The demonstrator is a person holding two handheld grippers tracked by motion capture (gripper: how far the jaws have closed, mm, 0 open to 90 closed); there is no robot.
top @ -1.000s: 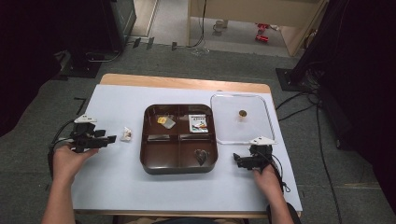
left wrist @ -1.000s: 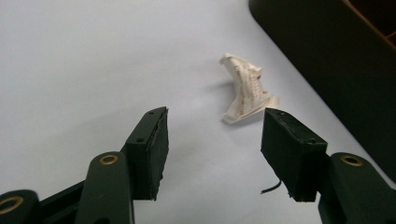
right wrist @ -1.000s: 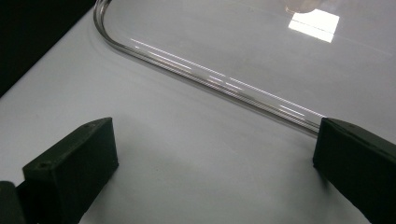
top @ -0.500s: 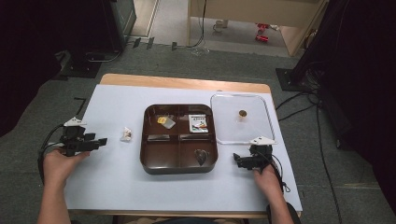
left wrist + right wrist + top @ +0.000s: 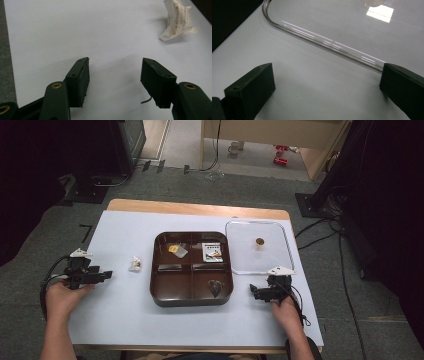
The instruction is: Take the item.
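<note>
Looking along my left gripper, I see its jaws parted with nothing between them, only bare white table cover under the gap. Ahead and off to the right in that gripper view lies a small crumpled white packet with brown print, well clear of the jaw tips. From the high view, the left gripper sits near the left edge of the cover, pointing toward the packet, which rests between it and the brown tray.

My right gripper has its jaws spread wide and holding nothing; the curved rim of the clear lid runs across just beyond them, close to the right-hand jaw. In the high view the right gripper lies on the cover just below the lid, beside the tray's right side.

That tray has four compartments: a yellow-and-clear packet in the far left one, a printed card packet in the far right one, and a dark item in the near right one. A small brown knob shows on the lid.
</note>
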